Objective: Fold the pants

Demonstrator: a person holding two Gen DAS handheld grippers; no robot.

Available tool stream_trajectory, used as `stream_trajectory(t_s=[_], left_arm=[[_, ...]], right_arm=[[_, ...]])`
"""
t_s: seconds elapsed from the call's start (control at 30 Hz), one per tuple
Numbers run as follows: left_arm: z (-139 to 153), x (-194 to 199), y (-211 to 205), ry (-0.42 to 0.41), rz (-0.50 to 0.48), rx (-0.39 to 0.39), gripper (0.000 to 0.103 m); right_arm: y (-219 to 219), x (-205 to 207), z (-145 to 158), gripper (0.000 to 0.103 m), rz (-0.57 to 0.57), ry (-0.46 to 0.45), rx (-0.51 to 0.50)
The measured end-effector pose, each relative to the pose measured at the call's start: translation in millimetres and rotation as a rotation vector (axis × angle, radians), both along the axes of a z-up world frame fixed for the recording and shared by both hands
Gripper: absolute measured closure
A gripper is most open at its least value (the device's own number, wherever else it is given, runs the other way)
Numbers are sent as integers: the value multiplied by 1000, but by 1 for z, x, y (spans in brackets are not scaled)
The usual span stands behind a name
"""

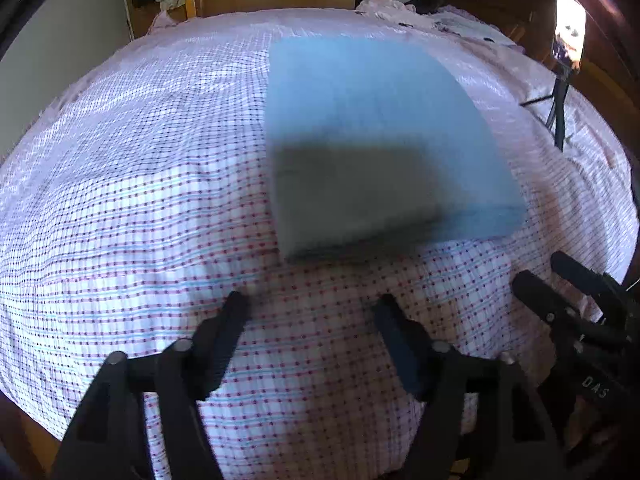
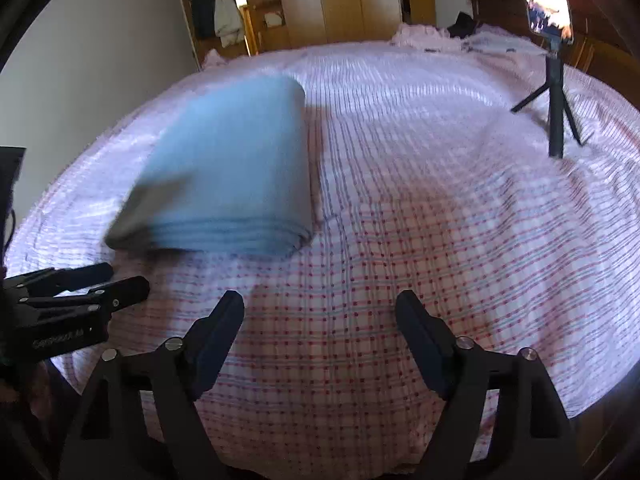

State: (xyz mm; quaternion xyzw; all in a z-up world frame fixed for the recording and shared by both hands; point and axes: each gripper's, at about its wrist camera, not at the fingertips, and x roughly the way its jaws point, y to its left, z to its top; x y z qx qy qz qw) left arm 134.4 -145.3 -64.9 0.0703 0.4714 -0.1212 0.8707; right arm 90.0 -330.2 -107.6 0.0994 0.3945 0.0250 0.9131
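My left gripper (image 1: 310, 300) stands wide apart at the bottom of its own view, with nothing but checked bedsheet (image 1: 132, 200) between its fingers. My right gripper (image 2: 320, 300) is spread just as wide and holds nothing either; only sheet shows between its two dark fingers. Each gripper appears at the edge of the other's view, the right one at lower right of the left view, the left one at lower left of the right view, so I hold them side by side and near the edge of the bed.

Just beyond my fingertips lie the pants (image 1: 380, 140), a blue stacked rectangle. They sit centre-right in the left view and left of centre in the right view, with the layered edge facing me. No finger touches them. I judge the folding finished, or nearly so, which would be why both grippers hang empty.

A phone on a small tripod (image 2: 556, 92) stands on the sheet at the upper right, well apart from the bundle. A wooden wardrobe (image 2: 340, 0) fills the top of the frame. Nothing lies between my fingers and the pants.
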Motion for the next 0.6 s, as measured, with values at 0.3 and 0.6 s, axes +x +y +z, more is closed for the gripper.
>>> stream_trajectory(t_s=[0.3,0.6], left_arm=[[-12,-6,-19,-66,15,67,17],[-15,-5,-20,-52,20,54,16]], right_arm=[[9,1,-10,26,-13,-35,-62],[10,2,-15,20,-22,-47,-49]])
